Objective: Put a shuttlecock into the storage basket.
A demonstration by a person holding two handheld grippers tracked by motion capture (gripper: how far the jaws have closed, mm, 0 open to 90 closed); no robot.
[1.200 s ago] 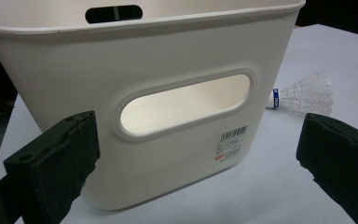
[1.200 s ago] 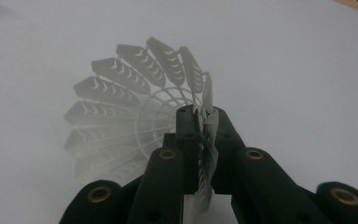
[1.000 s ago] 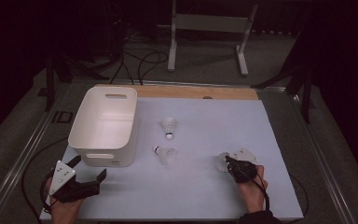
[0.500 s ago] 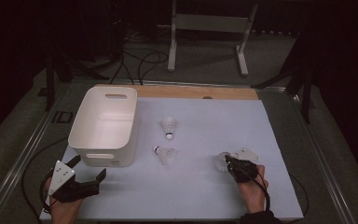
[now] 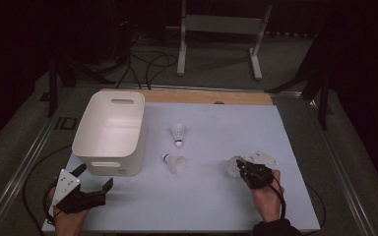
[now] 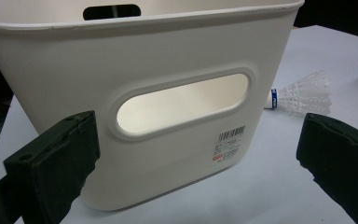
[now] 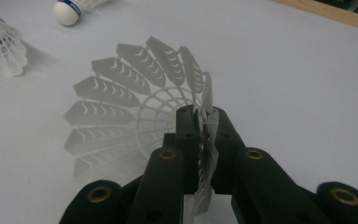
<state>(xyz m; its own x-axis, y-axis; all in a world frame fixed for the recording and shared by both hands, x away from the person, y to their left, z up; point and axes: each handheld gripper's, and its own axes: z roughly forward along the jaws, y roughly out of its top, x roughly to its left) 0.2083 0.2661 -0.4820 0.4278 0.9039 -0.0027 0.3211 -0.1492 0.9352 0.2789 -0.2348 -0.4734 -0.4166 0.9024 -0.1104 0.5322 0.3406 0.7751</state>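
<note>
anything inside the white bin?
White bin: the interior visible from the high view looks bare. Its near wall hides the near floor strip. Three shuttlecocks are outside, one pinched by the right gripper.

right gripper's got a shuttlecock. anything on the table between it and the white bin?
Yes. A white plastic shuttlecock lies on its side between the right gripper, shut on its own white plastic shuttlecock, and the white plastic bin. Lifting over should clear it.

White shuttlecock [image 7: 135,116] pinched between jaws
</note>
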